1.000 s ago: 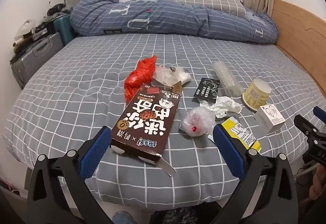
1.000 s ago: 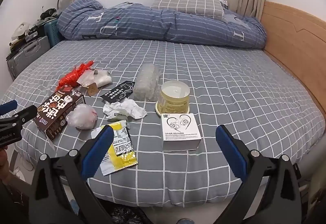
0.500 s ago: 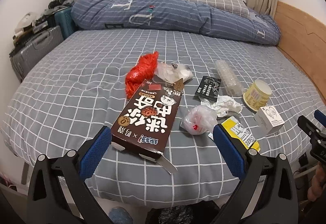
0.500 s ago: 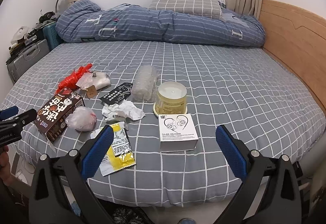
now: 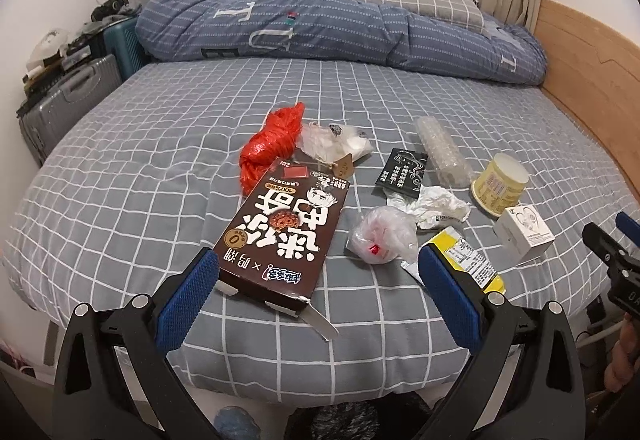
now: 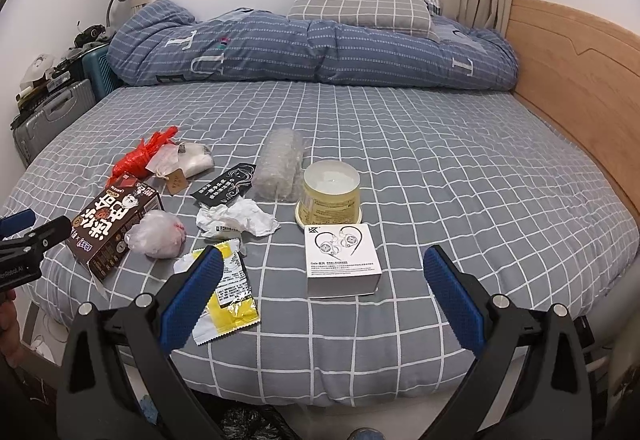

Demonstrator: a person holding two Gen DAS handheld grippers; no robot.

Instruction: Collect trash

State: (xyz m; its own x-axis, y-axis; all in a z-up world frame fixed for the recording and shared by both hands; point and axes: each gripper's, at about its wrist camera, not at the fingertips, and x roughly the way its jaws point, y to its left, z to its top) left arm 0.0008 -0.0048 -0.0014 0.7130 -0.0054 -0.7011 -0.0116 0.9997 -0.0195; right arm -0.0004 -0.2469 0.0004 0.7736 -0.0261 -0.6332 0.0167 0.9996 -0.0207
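Left gripper point(image 5: 316, 294): I read the jaws as spread wide and empty, poised at the near edge of the bed point(image 5: 120, 168), blue pads point(image 5: 186, 304) framing the brown snack box point(image 5: 286, 236).
Right gripper point(image 6: 320, 298): also spread wide and empty; the white earphone box point(image 6: 342, 260) sat between its pads, at 12 o'clock.
Brown snack box: lay flat, one end flap open toward me (left view).
Red plastic bag point(image 5: 272, 144): at 11 o'clock beyond the snack box, touching its far end.
Clear bag with tag point(image 5: 334, 144): just beside the red bag, at its 3 o'clock.
Knotted clear bag point(image 5: 382, 236): at 3 o'clock from the snack box, close by.
Yellow wrapper point(image 6: 228, 292): partly under the right gripper's left pad.
Crumpled paper point(image 6: 236, 220): at 12 o'clock from the wrapper.
Black card point(image 6: 224, 190): just beyond the paper.
Bubble wrap roll point(image 6: 280, 164): beside the yellow cup point(image 6: 330, 194), at its 10 o'clock.
Yellow cup: inverted, touching the earphone box's far edge.
Duvet point(image 6: 312, 48): bunched along the far end.
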